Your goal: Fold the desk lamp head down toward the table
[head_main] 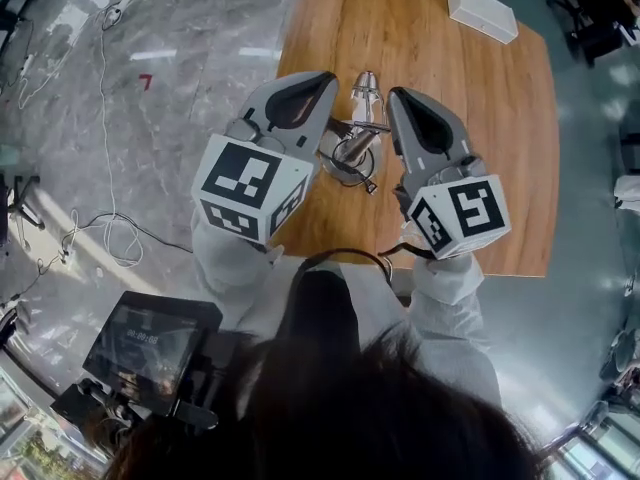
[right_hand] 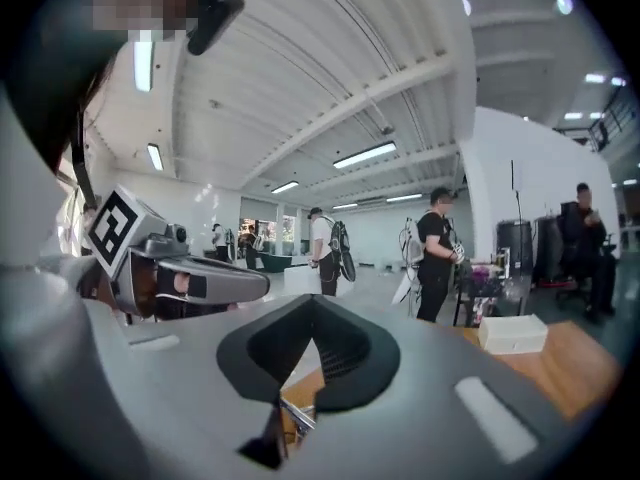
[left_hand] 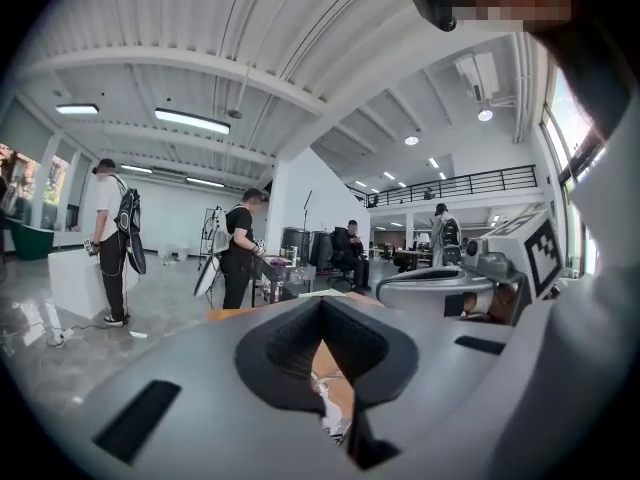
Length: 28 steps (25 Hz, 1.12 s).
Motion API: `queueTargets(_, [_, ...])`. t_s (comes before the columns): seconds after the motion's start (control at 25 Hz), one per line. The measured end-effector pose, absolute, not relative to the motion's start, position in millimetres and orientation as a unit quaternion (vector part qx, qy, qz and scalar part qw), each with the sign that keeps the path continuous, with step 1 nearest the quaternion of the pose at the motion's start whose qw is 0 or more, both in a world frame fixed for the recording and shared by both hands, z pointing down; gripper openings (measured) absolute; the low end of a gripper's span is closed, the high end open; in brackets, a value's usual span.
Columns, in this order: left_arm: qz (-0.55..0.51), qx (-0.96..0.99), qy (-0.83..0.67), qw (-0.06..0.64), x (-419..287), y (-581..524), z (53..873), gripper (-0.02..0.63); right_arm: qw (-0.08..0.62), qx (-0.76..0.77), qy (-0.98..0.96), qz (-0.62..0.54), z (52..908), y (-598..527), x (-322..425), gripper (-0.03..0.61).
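Note:
A silver desk lamp (head_main: pixel 358 138) stands on the wooden table (head_main: pixel 470 118), seen from above with its head and round base between my two grippers. My left gripper (head_main: pixel 325 80) hangs above the table's left edge, shut and empty. My right gripper (head_main: pixel 397 96) is held just right of the lamp, also shut with nothing in it. Both point roughly level, away from me, and neither touches the lamp. In the left gripper view the closed jaws (left_hand: pixel 322 308) hide most of the table; a sliver of the lamp (left_hand: pixel 330 408) shows through the gap. The right gripper view shows its shut jaws (right_hand: pixel 312 303) the same way.
A white box (head_main: pixel 481 11) lies at the table's far right corner, also the white box (right_hand: pixel 512 333) in the right gripper view. A screen on a stand (head_main: pixel 150 343) and cables (head_main: pixel 110 238) sit on the floor at left. Several people (left_hand: pixel 238 248) stand in the hall beyond.

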<state>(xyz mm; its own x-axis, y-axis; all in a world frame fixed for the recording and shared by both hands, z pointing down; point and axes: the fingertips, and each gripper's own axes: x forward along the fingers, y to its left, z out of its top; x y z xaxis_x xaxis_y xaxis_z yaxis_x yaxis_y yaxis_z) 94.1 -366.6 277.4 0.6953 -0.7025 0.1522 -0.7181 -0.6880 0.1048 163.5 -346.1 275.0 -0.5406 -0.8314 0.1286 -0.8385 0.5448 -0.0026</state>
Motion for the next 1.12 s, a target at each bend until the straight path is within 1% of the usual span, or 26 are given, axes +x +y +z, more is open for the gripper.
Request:
queueTargets(0.08, [0.054,0.919,-0.385,0.069,99.7,-361.4,272.0,0.002,0.052,0.484,-0.874,0.013,264.4,-340.8,154.2,0.002])
queueTargets(0.24, [0.061,0.923,-0.375,0.061,112.5,-348.7,269.6,0.002,0.038,0.498,-0.866,0.014,258.9,-331.7,150.8,0.002])
queueTargets(0.68, [0.056,0.925,-0.373,0.049,126.3,-338.8,263.1,0.002,0.029,0.52,-0.853,0.02,256.1,-319.4,166.8,0.0])
queueTargets(1.12, [0.057,0.926,-0.37,0.048,124.2,-342.4,260.5,0.002,0.032,0.512,-0.858,0.021,256.1,-321.8,155.4,0.0])
